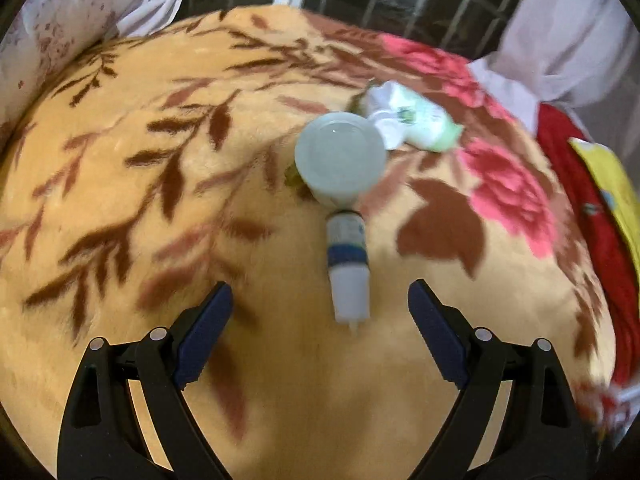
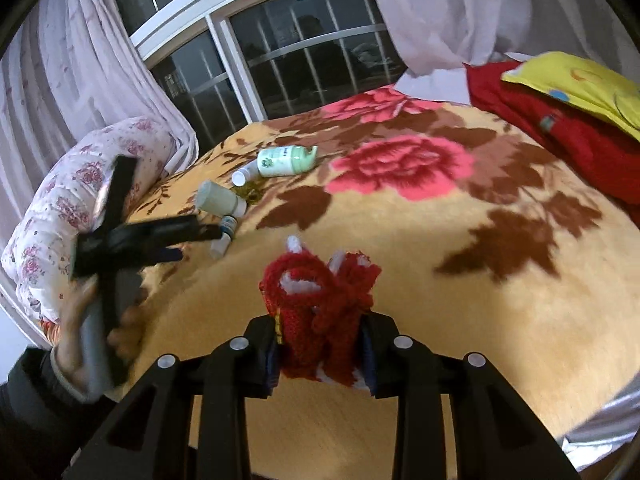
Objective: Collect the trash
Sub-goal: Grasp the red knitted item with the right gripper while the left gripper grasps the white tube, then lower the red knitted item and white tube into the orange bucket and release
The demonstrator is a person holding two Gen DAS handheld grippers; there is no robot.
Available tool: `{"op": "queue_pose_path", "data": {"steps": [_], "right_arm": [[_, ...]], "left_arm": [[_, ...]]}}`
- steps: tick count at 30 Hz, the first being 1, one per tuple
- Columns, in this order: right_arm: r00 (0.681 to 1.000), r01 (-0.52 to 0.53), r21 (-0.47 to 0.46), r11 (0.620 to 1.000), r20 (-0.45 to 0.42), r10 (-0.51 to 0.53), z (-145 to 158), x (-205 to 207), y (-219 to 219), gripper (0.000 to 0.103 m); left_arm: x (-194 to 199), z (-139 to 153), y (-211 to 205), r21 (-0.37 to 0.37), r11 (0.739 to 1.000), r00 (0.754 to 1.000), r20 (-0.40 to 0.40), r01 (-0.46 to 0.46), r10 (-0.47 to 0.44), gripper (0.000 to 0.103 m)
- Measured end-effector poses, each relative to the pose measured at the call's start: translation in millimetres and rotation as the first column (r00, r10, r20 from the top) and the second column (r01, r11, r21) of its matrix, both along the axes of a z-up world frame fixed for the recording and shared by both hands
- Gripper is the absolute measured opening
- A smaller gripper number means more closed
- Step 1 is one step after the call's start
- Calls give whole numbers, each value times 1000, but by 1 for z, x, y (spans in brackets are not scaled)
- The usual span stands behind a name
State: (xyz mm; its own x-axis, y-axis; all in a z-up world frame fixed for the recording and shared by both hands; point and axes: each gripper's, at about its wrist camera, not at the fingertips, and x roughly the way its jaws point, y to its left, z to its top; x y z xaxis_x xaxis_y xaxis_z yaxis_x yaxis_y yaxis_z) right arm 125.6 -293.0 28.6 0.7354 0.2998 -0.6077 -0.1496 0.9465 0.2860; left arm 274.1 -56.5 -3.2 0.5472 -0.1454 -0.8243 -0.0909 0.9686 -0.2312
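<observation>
My left gripper (image 1: 320, 300) is open just above the floral blanket (image 1: 160, 160). A small white dropper bottle with a blue band (image 1: 347, 268) lies between and just ahead of its fingertips. Beyond it lies a pale round jar (image 1: 340, 158), then a green-and-white tube (image 1: 416, 120) with crumpled white paper. My right gripper (image 2: 320, 344) is shut on a fuzzy red-and-white sock (image 2: 320, 304). The right wrist view also shows the left gripper (image 2: 188, 236) over the dropper bottle (image 2: 225, 236), the jar (image 2: 220, 199) and the green tube (image 2: 286, 161).
A floral pillow (image 2: 80, 200) lies at the bed's left edge. A red cloth (image 2: 560, 132) and yellow cloth (image 2: 580, 84) lie at the far right. Curtains and a barred window (image 2: 300, 56) stand behind the bed. A small white bottle (image 2: 244, 174) lies beside the tube.
</observation>
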Motion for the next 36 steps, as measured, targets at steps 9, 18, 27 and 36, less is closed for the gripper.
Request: {"op": "queue_pose_path", "data": {"steps": [9, 18, 27, 36], "right_arm": [[1000, -23, 44, 999, -12, 23, -19, -12, 3, 33], [1000, -12, 97, 995, -21, 14, -22, -20, 5, 33], [999, -30, 103, 994, -25, 33, -17, -41, 19, 33], [996, -78, 103, 992, -32, 82, -13, -70, 42, 33]], "left_arm": [[34, -13, -25, 209, 978, 998, -53, -18, 29, 57], [36, -10, -33, 238, 971, 1000, 2, 16, -17, 25], [-9, 9, -27, 202, 979, 997, 73, 3, -19, 24], [-135, 50, -8, 225, 970, 960, 237, 96, -150, 23]]}}
